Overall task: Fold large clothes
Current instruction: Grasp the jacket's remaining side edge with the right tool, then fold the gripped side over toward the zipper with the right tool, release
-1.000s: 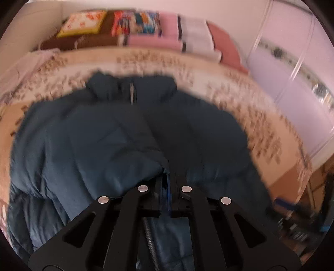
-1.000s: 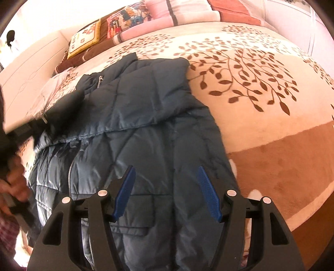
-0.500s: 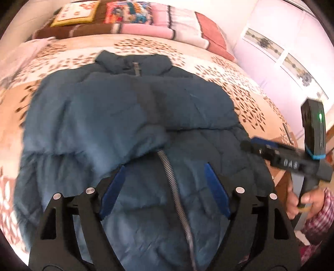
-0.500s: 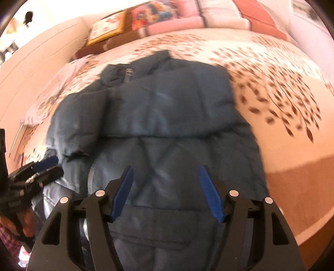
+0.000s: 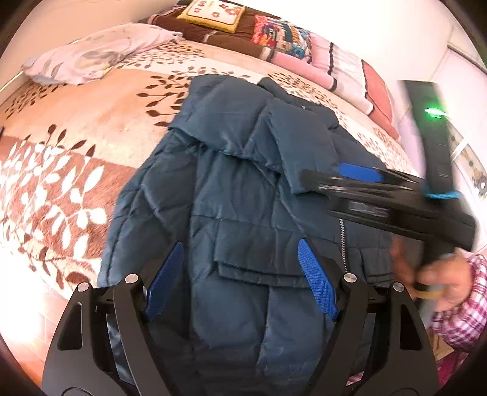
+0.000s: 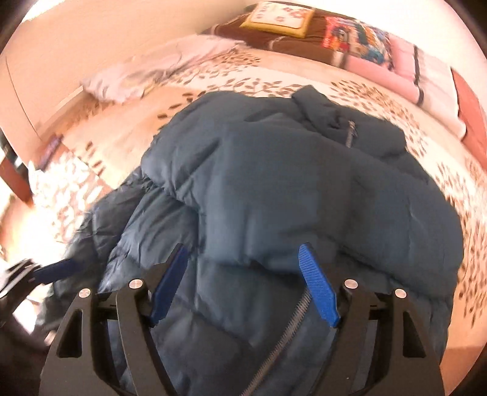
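The left gripper (image 5: 240, 275) hovered with jaws spread wide and empty over the dark blue quilted puffer jacket (image 5: 243, 195), which lay mid-frame on the leaf-patterned beige bedspread (image 5: 100, 112). The right gripper (image 6: 243, 280), equally wide and empty, hung above the jacket's folded sleeve; in the left view its blurred label was unreadable.

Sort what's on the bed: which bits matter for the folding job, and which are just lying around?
In the job:
- blue jacket, sleeves folded over its front
- left gripper, open above it
- right gripper, open above it

Lying about:
- pale pillow
- yellow cushion
- folded blankets at the bed's far end
- leaf-print bedspread
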Available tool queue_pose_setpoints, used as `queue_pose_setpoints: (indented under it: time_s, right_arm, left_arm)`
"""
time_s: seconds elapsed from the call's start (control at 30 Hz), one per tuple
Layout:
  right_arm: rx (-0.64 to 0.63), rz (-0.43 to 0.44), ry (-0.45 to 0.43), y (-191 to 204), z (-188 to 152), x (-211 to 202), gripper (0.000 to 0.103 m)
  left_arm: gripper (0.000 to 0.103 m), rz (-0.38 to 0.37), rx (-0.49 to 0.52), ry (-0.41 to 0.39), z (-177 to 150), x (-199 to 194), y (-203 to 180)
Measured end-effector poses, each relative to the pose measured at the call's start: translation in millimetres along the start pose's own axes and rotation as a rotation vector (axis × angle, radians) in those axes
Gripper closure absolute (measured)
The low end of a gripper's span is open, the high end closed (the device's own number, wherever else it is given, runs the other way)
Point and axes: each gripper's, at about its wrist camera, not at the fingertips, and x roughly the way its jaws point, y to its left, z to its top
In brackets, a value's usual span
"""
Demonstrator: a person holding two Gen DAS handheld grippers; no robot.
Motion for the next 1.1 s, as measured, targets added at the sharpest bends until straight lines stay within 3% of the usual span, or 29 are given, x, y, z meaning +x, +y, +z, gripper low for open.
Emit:
queue_pose_setpoints:
  time_s: [0.17,0.23,0.3,0.33,0.5,0.57,0.67,0.8,0.9,0.97,1.03,1.1]
  right_arm:
    - [-0.08,-0.141,0.012,18,8,40,0.028]
    - [-0.122,-0.205,0.015,14,4,50,0.06]
    - [-0.085,-0.181,0.004,-2,1,43,0.078]
    - [-0.05,-0.161,-0.004,-11,0,36,0.081]
    - [0.252,0.042,-0.1,-85,-9,-21,0.082]
    - [0.37,0.087,-0.108,-116,-19,-33,0.082]
    - [0.575,0.156,-0.076,-167,-45,-35,0.082]
    - [0.763,0.169,0.016,-213,-82,-14,0.077]
    - [0.857,0.216,0.025,-229,-99,-6,0.068]
    - [0.873,0.228,0.001,-235,-104,-4,0.068]
    - [0.84,0.228,0.004,-233,-102,-3,0.077]
    - [0.804,0.2,0.015,-228,-99,-5,0.078]
  left_arm:
    - [0.026,-0.014,-0.018,-0.013,-1,-2,10]
    - [0.026,-0.019,-0.019,-0.017,-1,-1,11]
    - [0.026,-0.023,-0.02,-0.019,-2,-3,12]
    - [0.026,-0.025,-0.022,-0.016,-2,-1,12]
    - [0.026,-0.026,-0.004,-0.006,-2,2,4]
    - [0.026,-0.022,0.015,0.0,-2,4,-4]
    - [0.026,-0.02,0.041,0.008,0,5,-14]
    - [0.026,-0.018,0.067,0.024,-1,7,-27]
    - [0.026,-0.016,0.088,0.035,0,8,-36]
    - [0.026,-0.011,0.102,0.044,0,9,-41]
    - [0.026,-0.007,0.11,0.049,-1,10,-44]
    - [0.026,-0.003,0.114,0.053,-2,10,-46]
